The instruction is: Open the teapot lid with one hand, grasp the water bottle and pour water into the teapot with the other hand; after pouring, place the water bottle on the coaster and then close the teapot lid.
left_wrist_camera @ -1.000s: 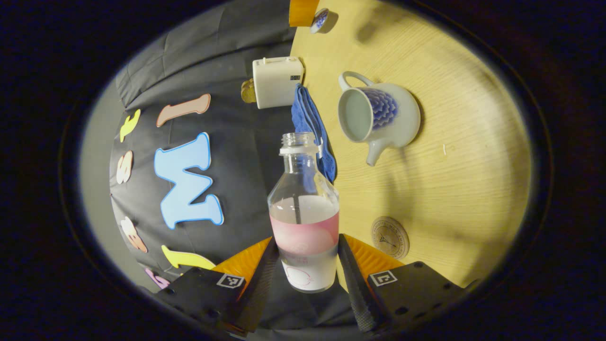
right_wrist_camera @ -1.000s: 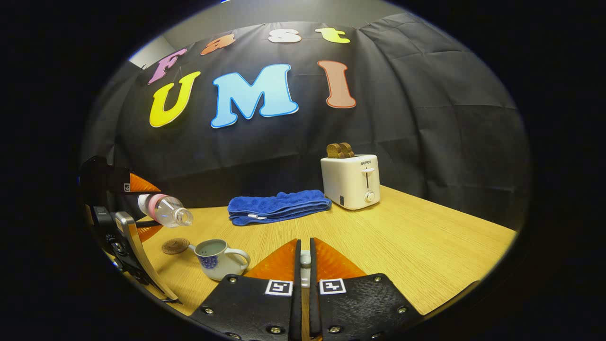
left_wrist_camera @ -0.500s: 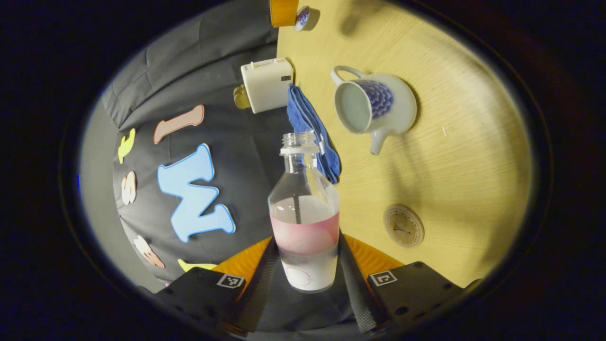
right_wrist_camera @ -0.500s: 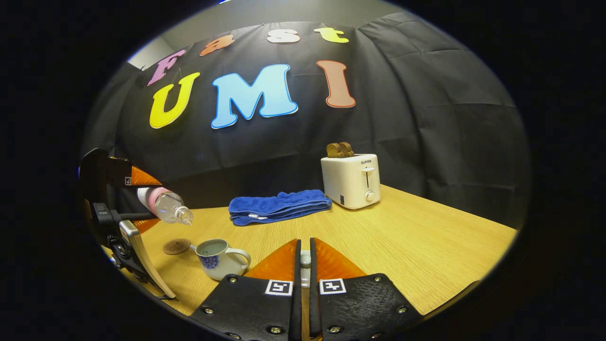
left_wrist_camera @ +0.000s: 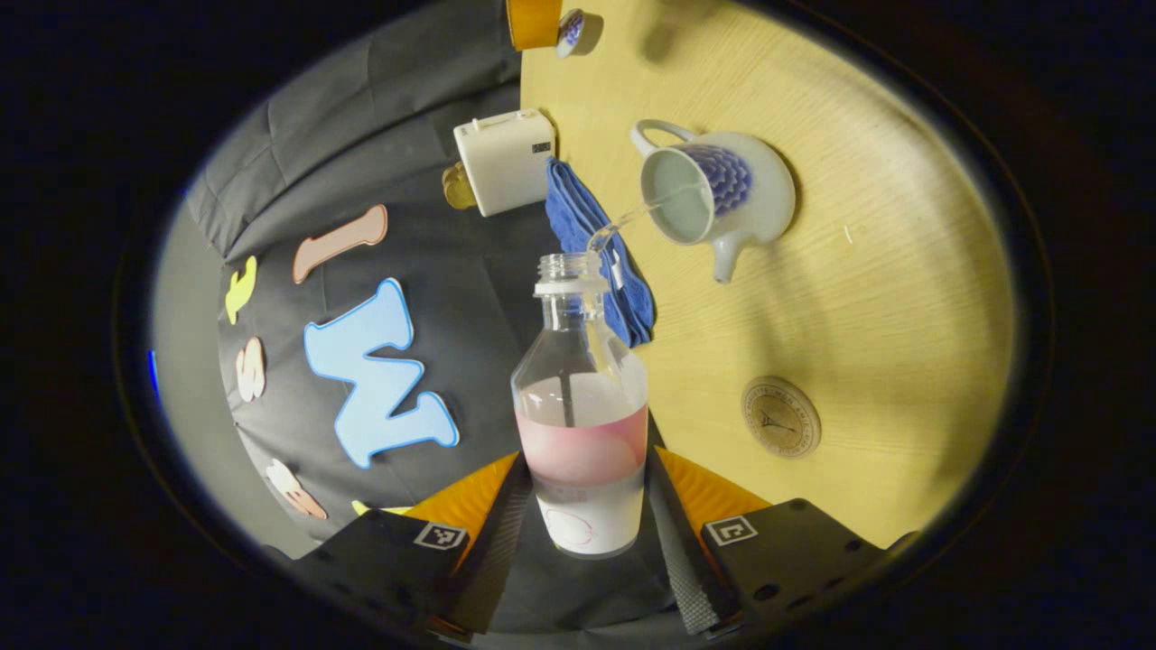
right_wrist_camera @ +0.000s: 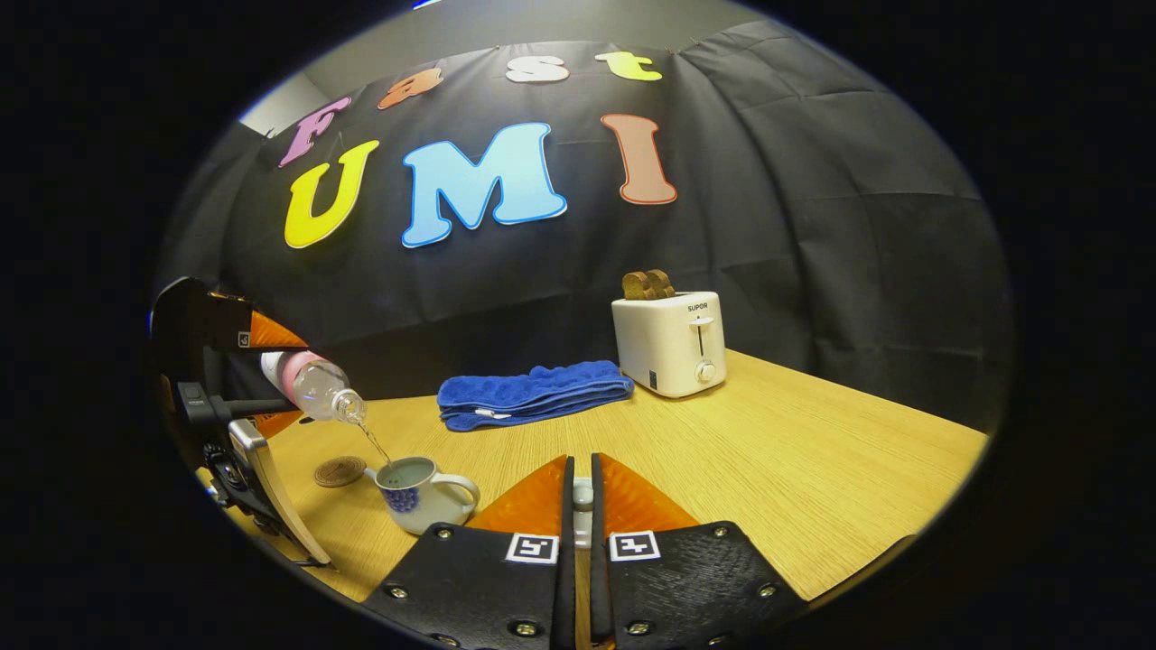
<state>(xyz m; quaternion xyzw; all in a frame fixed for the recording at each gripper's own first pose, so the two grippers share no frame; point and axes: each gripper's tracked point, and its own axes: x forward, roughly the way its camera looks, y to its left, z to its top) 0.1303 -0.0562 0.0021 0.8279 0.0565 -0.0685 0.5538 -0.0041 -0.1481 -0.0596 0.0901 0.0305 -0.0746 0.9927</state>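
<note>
— What's the left gripper (left_wrist_camera: 587, 506) got?

— Its fingers (left_wrist_camera: 506, 524) are clenched on the lower part of the bottle (left_wrist_camera: 582, 406), one on each side. The bottle is tipped, neck pointing away from the fingers, and a thin stream of water (left_wrist_camera: 632, 217) runs from its mouth into the open teapot (left_wrist_camera: 722, 194) just beyond. From the right gripper view you can see the bottle (right_wrist_camera: 312, 386) slanting down over the teapot (right_wrist_camera: 417, 492).

— And the coaster?

— On the table (left_wrist_camera: 858, 298), off to the side of those fingers, nearer them than the teapot, nothing on it (left_wrist_camera: 781, 417).

— The right gripper (right_wrist_camera: 582, 506)?

— Fingers (right_wrist_camera: 533, 501) pinched nearly together on a small pale piece, the lid (right_wrist_camera: 583, 494), held above the table. The teapot stands just left of those fingers; the lid shows again in the left gripper view (left_wrist_camera: 569, 20).

— Anything farther out?

— Past the fingertips a folded blue towel (right_wrist_camera: 533, 394), and right of it a white toaster (right_wrist_camera: 670, 343) with toast in the slots, against the black cloth.
</note>
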